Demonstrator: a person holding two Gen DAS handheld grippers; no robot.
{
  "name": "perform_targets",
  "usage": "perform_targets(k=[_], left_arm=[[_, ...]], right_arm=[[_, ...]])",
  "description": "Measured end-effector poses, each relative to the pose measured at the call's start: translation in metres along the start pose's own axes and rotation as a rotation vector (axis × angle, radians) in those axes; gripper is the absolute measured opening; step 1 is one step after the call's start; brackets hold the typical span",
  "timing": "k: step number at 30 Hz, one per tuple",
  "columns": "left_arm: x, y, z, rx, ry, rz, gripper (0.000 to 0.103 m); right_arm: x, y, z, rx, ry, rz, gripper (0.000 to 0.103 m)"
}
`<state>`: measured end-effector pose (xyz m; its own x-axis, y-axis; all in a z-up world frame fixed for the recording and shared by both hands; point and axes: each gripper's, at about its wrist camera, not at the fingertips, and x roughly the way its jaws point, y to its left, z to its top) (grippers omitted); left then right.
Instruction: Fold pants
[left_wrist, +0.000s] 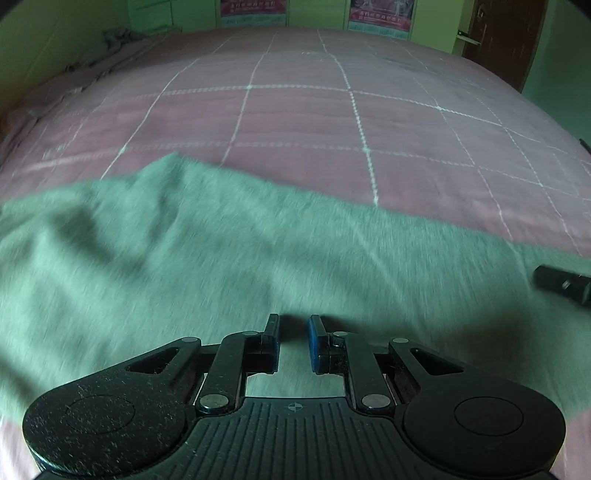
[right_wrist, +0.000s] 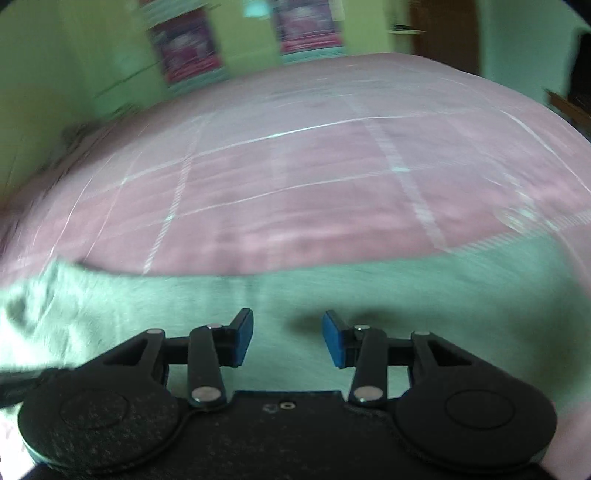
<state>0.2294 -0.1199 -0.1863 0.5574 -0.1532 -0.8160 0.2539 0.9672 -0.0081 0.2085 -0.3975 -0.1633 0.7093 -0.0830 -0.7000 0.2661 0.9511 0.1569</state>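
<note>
The left gripper (left_wrist: 293, 341) sits at 6 o'clock, its blue-padded jaws parted with a narrow gap, nothing between them, over the grey-green pants (left_wrist: 221, 266) spread across the pink checked bed (left_wrist: 303, 118). At 3 o'clock a dark gripper part (left_wrist: 563, 284) lies over the pants.

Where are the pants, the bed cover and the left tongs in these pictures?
pants (left_wrist: 221, 251), left wrist view, middle of the green cloth.
bed cover (left_wrist: 303, 118), left wrist view, bare pink checked part.
left tongs (left_wrist: 294, 341), left wrist view, gap between fingertips.
</note>
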Motion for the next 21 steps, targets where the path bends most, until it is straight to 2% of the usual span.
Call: perform_targets(k=[2,4,5,7,10,12,14,17,21], left_arm=[[0.014,0.002,0.01,-0.018,0.017,0.013,0.014],[0.021,0.011,0.017,-0.067,0.033,0.001,0.014],[0.023,0.014,0.018,-0.077,0.041,-0.009,0.014],[0.02,0.015,0.014,-0.052,0.03,-0.019,0.014],[0.007,0.014,-0.002,-0.023,0.01,-0.005,0.014],[-0.005,0.012,-0.018,-0.001,0.001,0.0,0.014],[-0.017,0.01,-0.034,0.026,-0.009,-0.006,0.014],[-0.027,0.012,-0.05,0.036,-0.02,-0.007,0.014],[-0.033,0.016,-0.056,0.026,-0.014,-0.018,0.014]], right_arm=[[0.013,0.018,0.002,-0.082,0.001,-0.021,0.039],[0.03,0.02,0.001,-0.164,0.025,-0.137,0.039],[0.038,0.011,0.0,-0.161,0.035,-0.168,0.037],[0.035,-0.011,0.003,-0.096,0.029,-0.137,0.036],[0.025,-0.019,-0.002,-0.13,0.015,-0.231,0.037],[0.006,-0.03,-0.006,-0.059,0.005,-0.212,0.039],[-0.014,-0.035,-0.017,-0.062,-0.011,-0.19,0.04],[-0.033,-0.051,-0.039,-0.04,0.014,-0.165,0.04],[-0.055,-0.087,-0.05,0.054,0.007,-0.208,0.038]])
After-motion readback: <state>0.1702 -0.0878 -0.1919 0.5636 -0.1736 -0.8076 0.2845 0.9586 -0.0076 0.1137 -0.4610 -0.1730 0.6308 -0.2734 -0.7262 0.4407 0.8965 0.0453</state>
